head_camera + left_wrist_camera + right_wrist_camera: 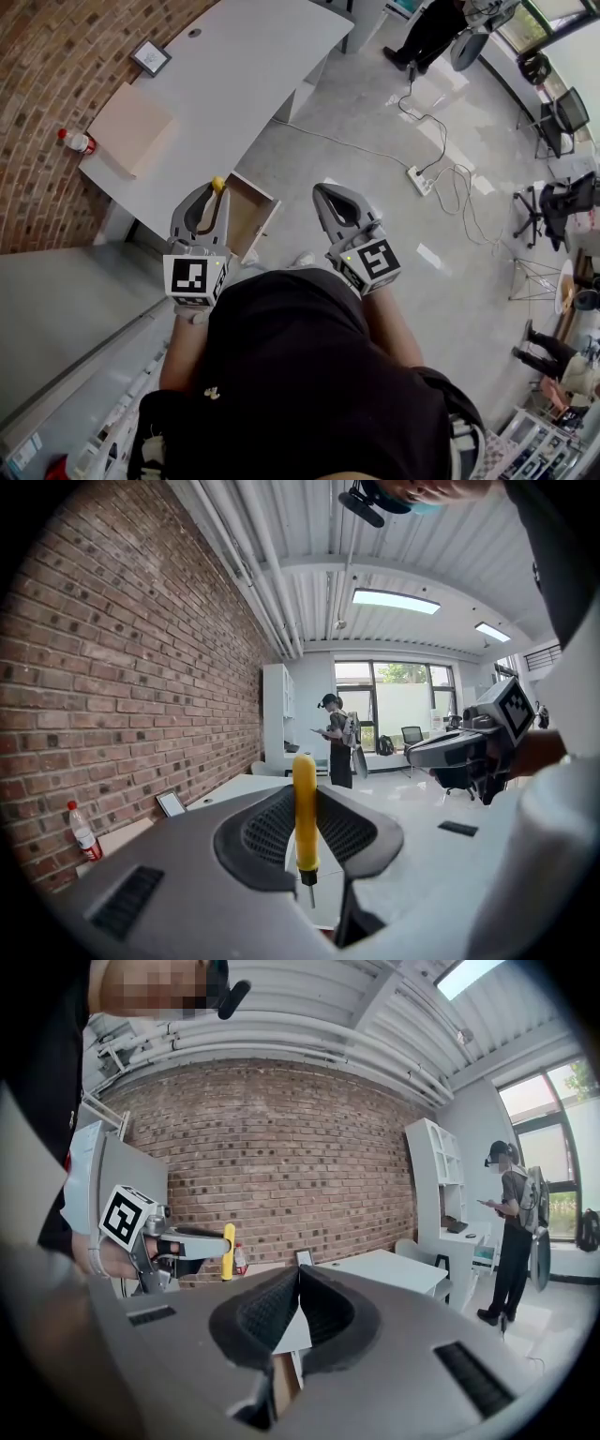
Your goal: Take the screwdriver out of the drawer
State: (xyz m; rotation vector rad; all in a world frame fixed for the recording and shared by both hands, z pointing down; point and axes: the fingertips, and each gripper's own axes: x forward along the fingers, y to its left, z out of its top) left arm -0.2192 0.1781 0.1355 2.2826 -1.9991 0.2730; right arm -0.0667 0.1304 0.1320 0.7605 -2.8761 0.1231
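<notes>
My left gripper (213,192) is shut on a yellow-handled screwdriver (218,185), held up in the air above the open wooden drawer (249,221). In the left gripper view the screwdriver (304,810) stands upright between the jaws of the left gripper (305,799), handle up and the short metal shaft pointing down. My right gripper (325,194) hangs beside it to the right, shut with nothing in it. The right gripper view shows the right gripper (298,1277) with its pads pressed together, and the left gripper (184,1244) with the screwdriver (228,1251) off to the left.
The drawer belongs to a white desk (239,70) along a brick wall. On the desk are a flat cardboard box (131,127), a red-capped bottle (75,141) and a small framed picture (150,58). A power strip (419,179) with cables lies on the floor. A person (427,33) stands far off.
</notes>
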